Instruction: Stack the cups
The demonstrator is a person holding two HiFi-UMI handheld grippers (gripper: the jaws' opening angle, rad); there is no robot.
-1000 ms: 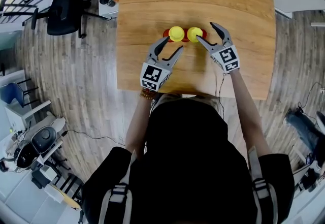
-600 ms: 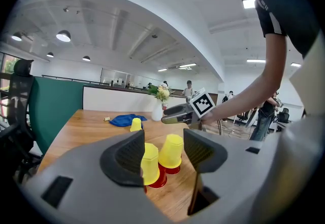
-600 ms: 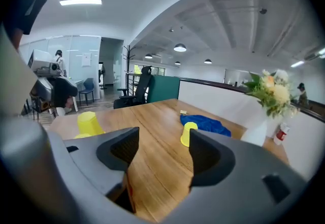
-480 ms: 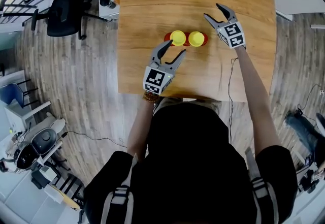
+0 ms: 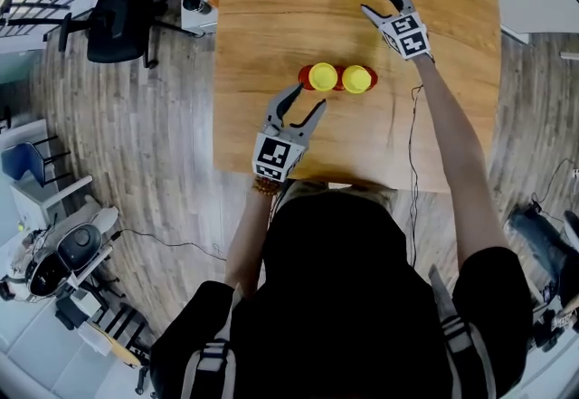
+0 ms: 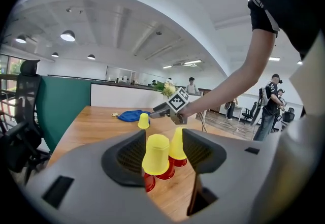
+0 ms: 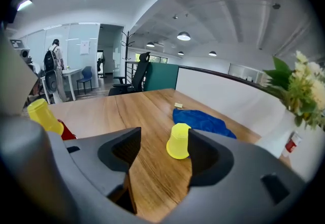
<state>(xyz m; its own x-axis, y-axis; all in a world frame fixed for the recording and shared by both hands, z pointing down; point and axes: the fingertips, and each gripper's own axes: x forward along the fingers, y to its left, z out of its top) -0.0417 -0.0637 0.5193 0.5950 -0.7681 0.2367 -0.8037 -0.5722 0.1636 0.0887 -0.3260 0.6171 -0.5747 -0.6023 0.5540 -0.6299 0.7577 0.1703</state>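
The left tool point(image 5: 307, 97) is held close in front of the body, pointing forward and a little down, its marker cube nearest the person. Its jaws stand wide apart, have just been closing slightly, and nothing is between them. The left forearm point(image 5: 246, 227) is bent and tucked near the torso. The right arm point(image 5: 454, 148) is stretched far forward, almost straight. The right tool point(image 5: 375, 3) at its end tilts downward, and its jaws are also wide apart; they have just been closing a little, with nothing gripped between them.
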